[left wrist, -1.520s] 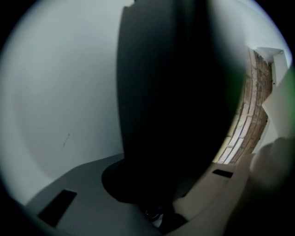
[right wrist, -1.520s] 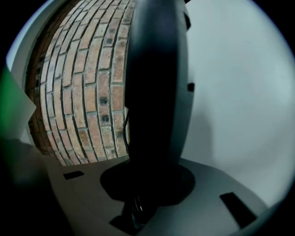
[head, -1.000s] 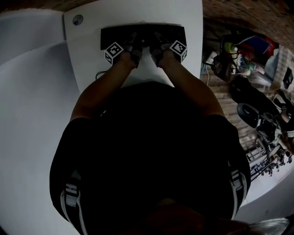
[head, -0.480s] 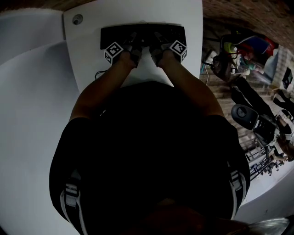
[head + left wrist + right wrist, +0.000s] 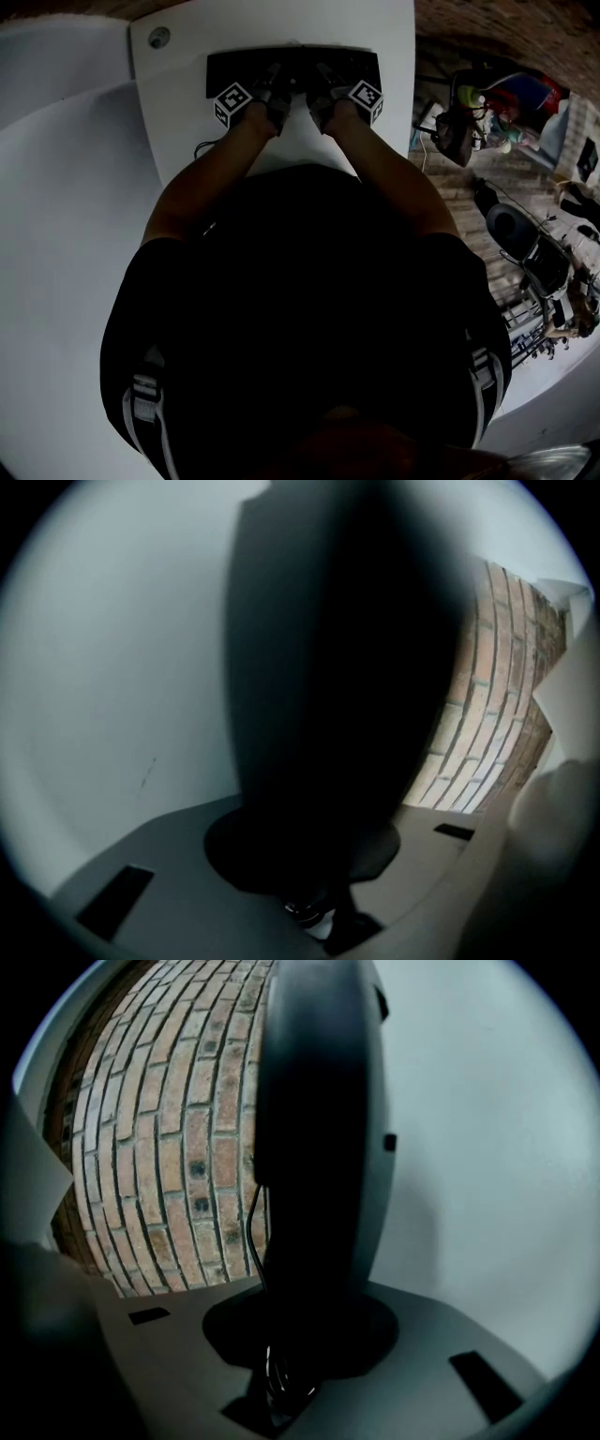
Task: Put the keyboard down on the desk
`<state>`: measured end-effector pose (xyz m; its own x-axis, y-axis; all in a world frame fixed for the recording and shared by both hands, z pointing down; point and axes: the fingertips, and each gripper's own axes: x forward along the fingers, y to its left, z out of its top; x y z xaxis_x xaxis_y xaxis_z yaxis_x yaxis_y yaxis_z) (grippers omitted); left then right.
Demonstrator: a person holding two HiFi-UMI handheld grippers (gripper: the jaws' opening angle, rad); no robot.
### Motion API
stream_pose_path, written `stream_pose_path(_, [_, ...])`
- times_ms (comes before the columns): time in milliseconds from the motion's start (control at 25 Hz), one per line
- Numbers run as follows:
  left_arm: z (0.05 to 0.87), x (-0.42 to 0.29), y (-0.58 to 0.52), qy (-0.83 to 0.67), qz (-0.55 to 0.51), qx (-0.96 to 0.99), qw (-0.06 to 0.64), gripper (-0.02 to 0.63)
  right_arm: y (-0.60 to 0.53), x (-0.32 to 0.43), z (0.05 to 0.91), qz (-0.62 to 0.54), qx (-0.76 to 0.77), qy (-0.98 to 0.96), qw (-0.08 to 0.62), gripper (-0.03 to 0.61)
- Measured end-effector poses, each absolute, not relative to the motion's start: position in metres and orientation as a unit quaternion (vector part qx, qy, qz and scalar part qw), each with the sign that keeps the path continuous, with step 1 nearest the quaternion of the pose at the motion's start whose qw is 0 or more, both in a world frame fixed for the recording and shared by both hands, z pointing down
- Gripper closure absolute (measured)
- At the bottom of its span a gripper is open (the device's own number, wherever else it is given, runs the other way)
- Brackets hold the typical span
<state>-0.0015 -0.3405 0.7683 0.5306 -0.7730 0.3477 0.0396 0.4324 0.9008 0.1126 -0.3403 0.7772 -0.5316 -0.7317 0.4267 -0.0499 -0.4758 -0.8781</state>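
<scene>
Keyboard (image 5: 228,69) lies crosswise on desk (image 5: 309,150), just ahead of both tools. Right gripper (image 5: 320,81) pinches its near edge; left gripper (image 5: 275,81) has just eased apart around that edge.

Left forearm (image 5: 211,178) and right forearm (image 5: 384,169) were extended forward, side by side. Left tongs (image 5: 274,82) and right tongs (image 5: 321,82) pointed ahead and slightly downward, tips converging. Left jaws had just been opening slightly. Contents between either pair could not be confirmed.

Keyboard (image 5: 292,62) on desk (image 5: 281,28), far end
</scene>
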Motion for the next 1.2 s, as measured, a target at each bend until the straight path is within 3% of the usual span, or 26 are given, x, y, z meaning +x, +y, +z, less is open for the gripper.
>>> stream_pose_path(200, [0.768, -0.001, -0.335, -0.397, -0.265, 0.46, 0.749, 0.506, -0.338, 0.118, 0.779, -0.743, -0.445, 0.449, 0.222, 0.428])
stream_pose_path(600, [0.772, 0.001, -0.32, -0.393, -0.257, 0.45, 0.76, 0.44, -0.334, 0.13, 0.781, -0.734, -0.465, 0.445, 0.217, 0.393])
stream_pose_path(1200, [0.767, -0.007, -0.316, -0.394, -0.264, 0.45, 0.757, 0.399, -0.324, 0.13, 0.777, -0.733, -0.468, 0.442, 0.221, 0.369])
